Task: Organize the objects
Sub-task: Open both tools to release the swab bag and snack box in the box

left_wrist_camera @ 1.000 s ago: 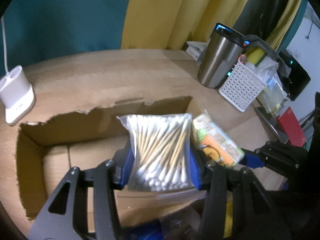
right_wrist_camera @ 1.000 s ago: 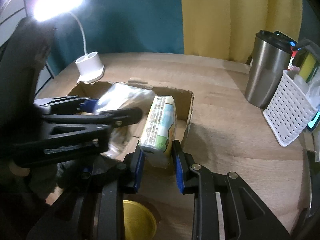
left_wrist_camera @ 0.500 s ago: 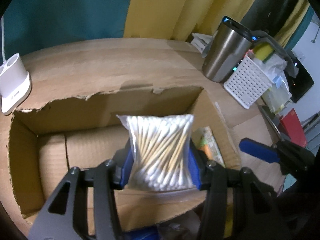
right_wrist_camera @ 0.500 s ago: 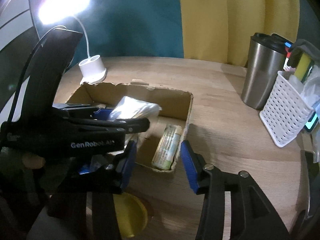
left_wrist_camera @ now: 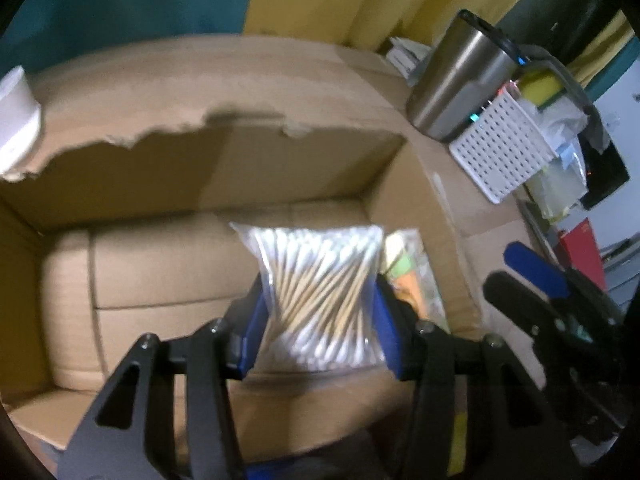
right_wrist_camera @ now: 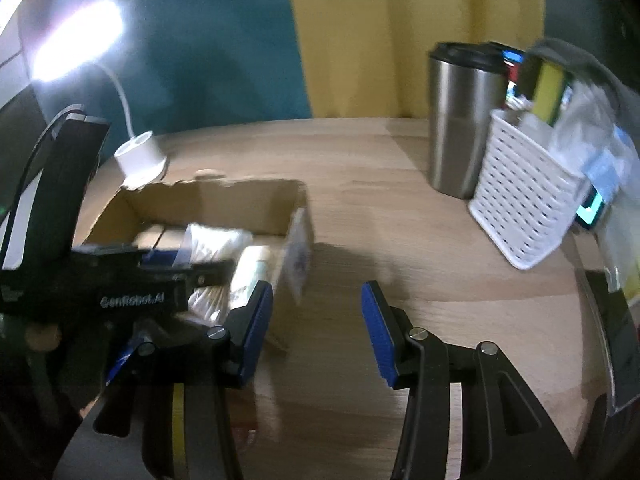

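Left gripper: jaws opening, bag of cotton swabs between the blue pads, which appear to touch its sides. Bag hangs low inside the cardboard box, near the right wall. Release seems under way, not finished.

Right gripper: jaws spread, nothing between them, bare wooden table below. It sits just outside the box's right wall.

Inside the box, just beside the swab bag and against the right wall: a small printed packet, green and orange showing, lying on the box floor. Rest of the floor is bare cardboard.

Beyond the box: white lamp base at its far left corner; steel tumbler and white perforated basket, stuffed with sponge and wrappers, well apart to the right.

Progress, as a judgement: one item is in, the second is going in. Whether the basket clutter or tumbler also belong to the job, I cannot tell. A yellow round thing under the right gripper is too obscured to identify.
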A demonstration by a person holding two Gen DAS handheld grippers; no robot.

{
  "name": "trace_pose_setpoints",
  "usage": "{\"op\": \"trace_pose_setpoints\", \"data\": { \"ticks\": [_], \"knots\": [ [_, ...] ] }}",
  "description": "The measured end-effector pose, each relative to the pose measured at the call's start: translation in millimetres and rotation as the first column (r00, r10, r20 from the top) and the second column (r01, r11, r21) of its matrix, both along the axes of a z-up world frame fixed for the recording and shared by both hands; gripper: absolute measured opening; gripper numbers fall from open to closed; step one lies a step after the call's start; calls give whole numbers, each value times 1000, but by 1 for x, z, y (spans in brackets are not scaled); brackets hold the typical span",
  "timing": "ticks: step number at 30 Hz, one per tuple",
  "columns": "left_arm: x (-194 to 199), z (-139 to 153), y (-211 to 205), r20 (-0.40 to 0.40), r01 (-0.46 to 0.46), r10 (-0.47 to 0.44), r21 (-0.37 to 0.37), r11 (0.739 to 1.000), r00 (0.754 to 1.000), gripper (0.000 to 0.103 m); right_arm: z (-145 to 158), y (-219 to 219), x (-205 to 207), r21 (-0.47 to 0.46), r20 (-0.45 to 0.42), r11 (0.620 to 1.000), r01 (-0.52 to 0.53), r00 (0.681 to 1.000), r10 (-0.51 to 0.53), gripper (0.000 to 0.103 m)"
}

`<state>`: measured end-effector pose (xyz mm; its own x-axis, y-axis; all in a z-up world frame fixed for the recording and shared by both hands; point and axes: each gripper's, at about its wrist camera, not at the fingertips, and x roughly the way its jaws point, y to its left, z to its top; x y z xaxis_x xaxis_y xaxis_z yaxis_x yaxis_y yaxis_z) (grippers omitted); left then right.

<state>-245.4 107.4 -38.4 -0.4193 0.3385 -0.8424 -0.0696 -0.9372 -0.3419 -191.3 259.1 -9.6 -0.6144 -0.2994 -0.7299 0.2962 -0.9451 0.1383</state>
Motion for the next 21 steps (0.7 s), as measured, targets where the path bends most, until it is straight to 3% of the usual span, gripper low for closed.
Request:
{"op": "trace_pose_setpoints", "data": {
  "ticks": [2,8,21],
  "knots": [
    [1,0,0,13,-4,4,24,1000,1000,57,-5,8,-3,-10,3,1000,22,1000,-22,49],
    [7,12,-5,-34,-11,11,-5,1000,999,58,-10,21,-3,-12,20,999,53,998,-53,49],
    [34,32,-29,-135,-44,36,-54,998,990,58,0,6,11,-3,-5,1000,30,1000,-30,49]
  ]
}}
